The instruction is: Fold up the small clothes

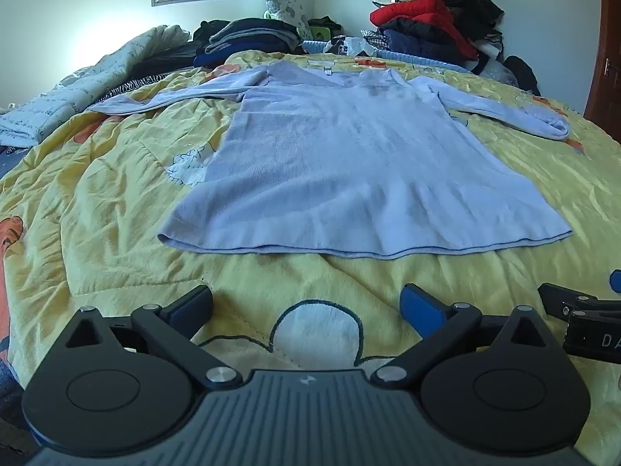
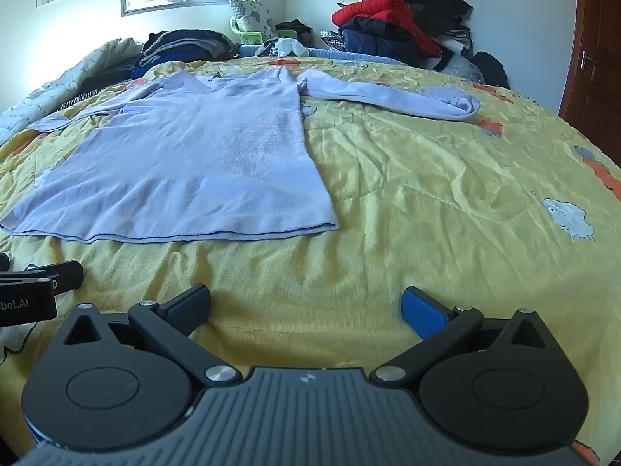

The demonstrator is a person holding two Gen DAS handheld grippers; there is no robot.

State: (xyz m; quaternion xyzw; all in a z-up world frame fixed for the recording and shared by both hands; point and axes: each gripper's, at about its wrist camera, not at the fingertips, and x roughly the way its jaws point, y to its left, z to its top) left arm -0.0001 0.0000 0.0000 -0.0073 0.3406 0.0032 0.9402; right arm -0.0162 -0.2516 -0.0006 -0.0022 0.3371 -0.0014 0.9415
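Pale blue sweater (image 1: 349,163) lies flat on the yellow quilt (image 1: 116,194), hem nearest, both sleeves spread to left and right (right cuff turned back on itself). Left gripper (image 1: 306,306) and right gripper (image 2: 306,306) hover side by side near the hem, jaws wide apart, nothing between them. Clothes piles (image 1: 431,23) at the far edge.
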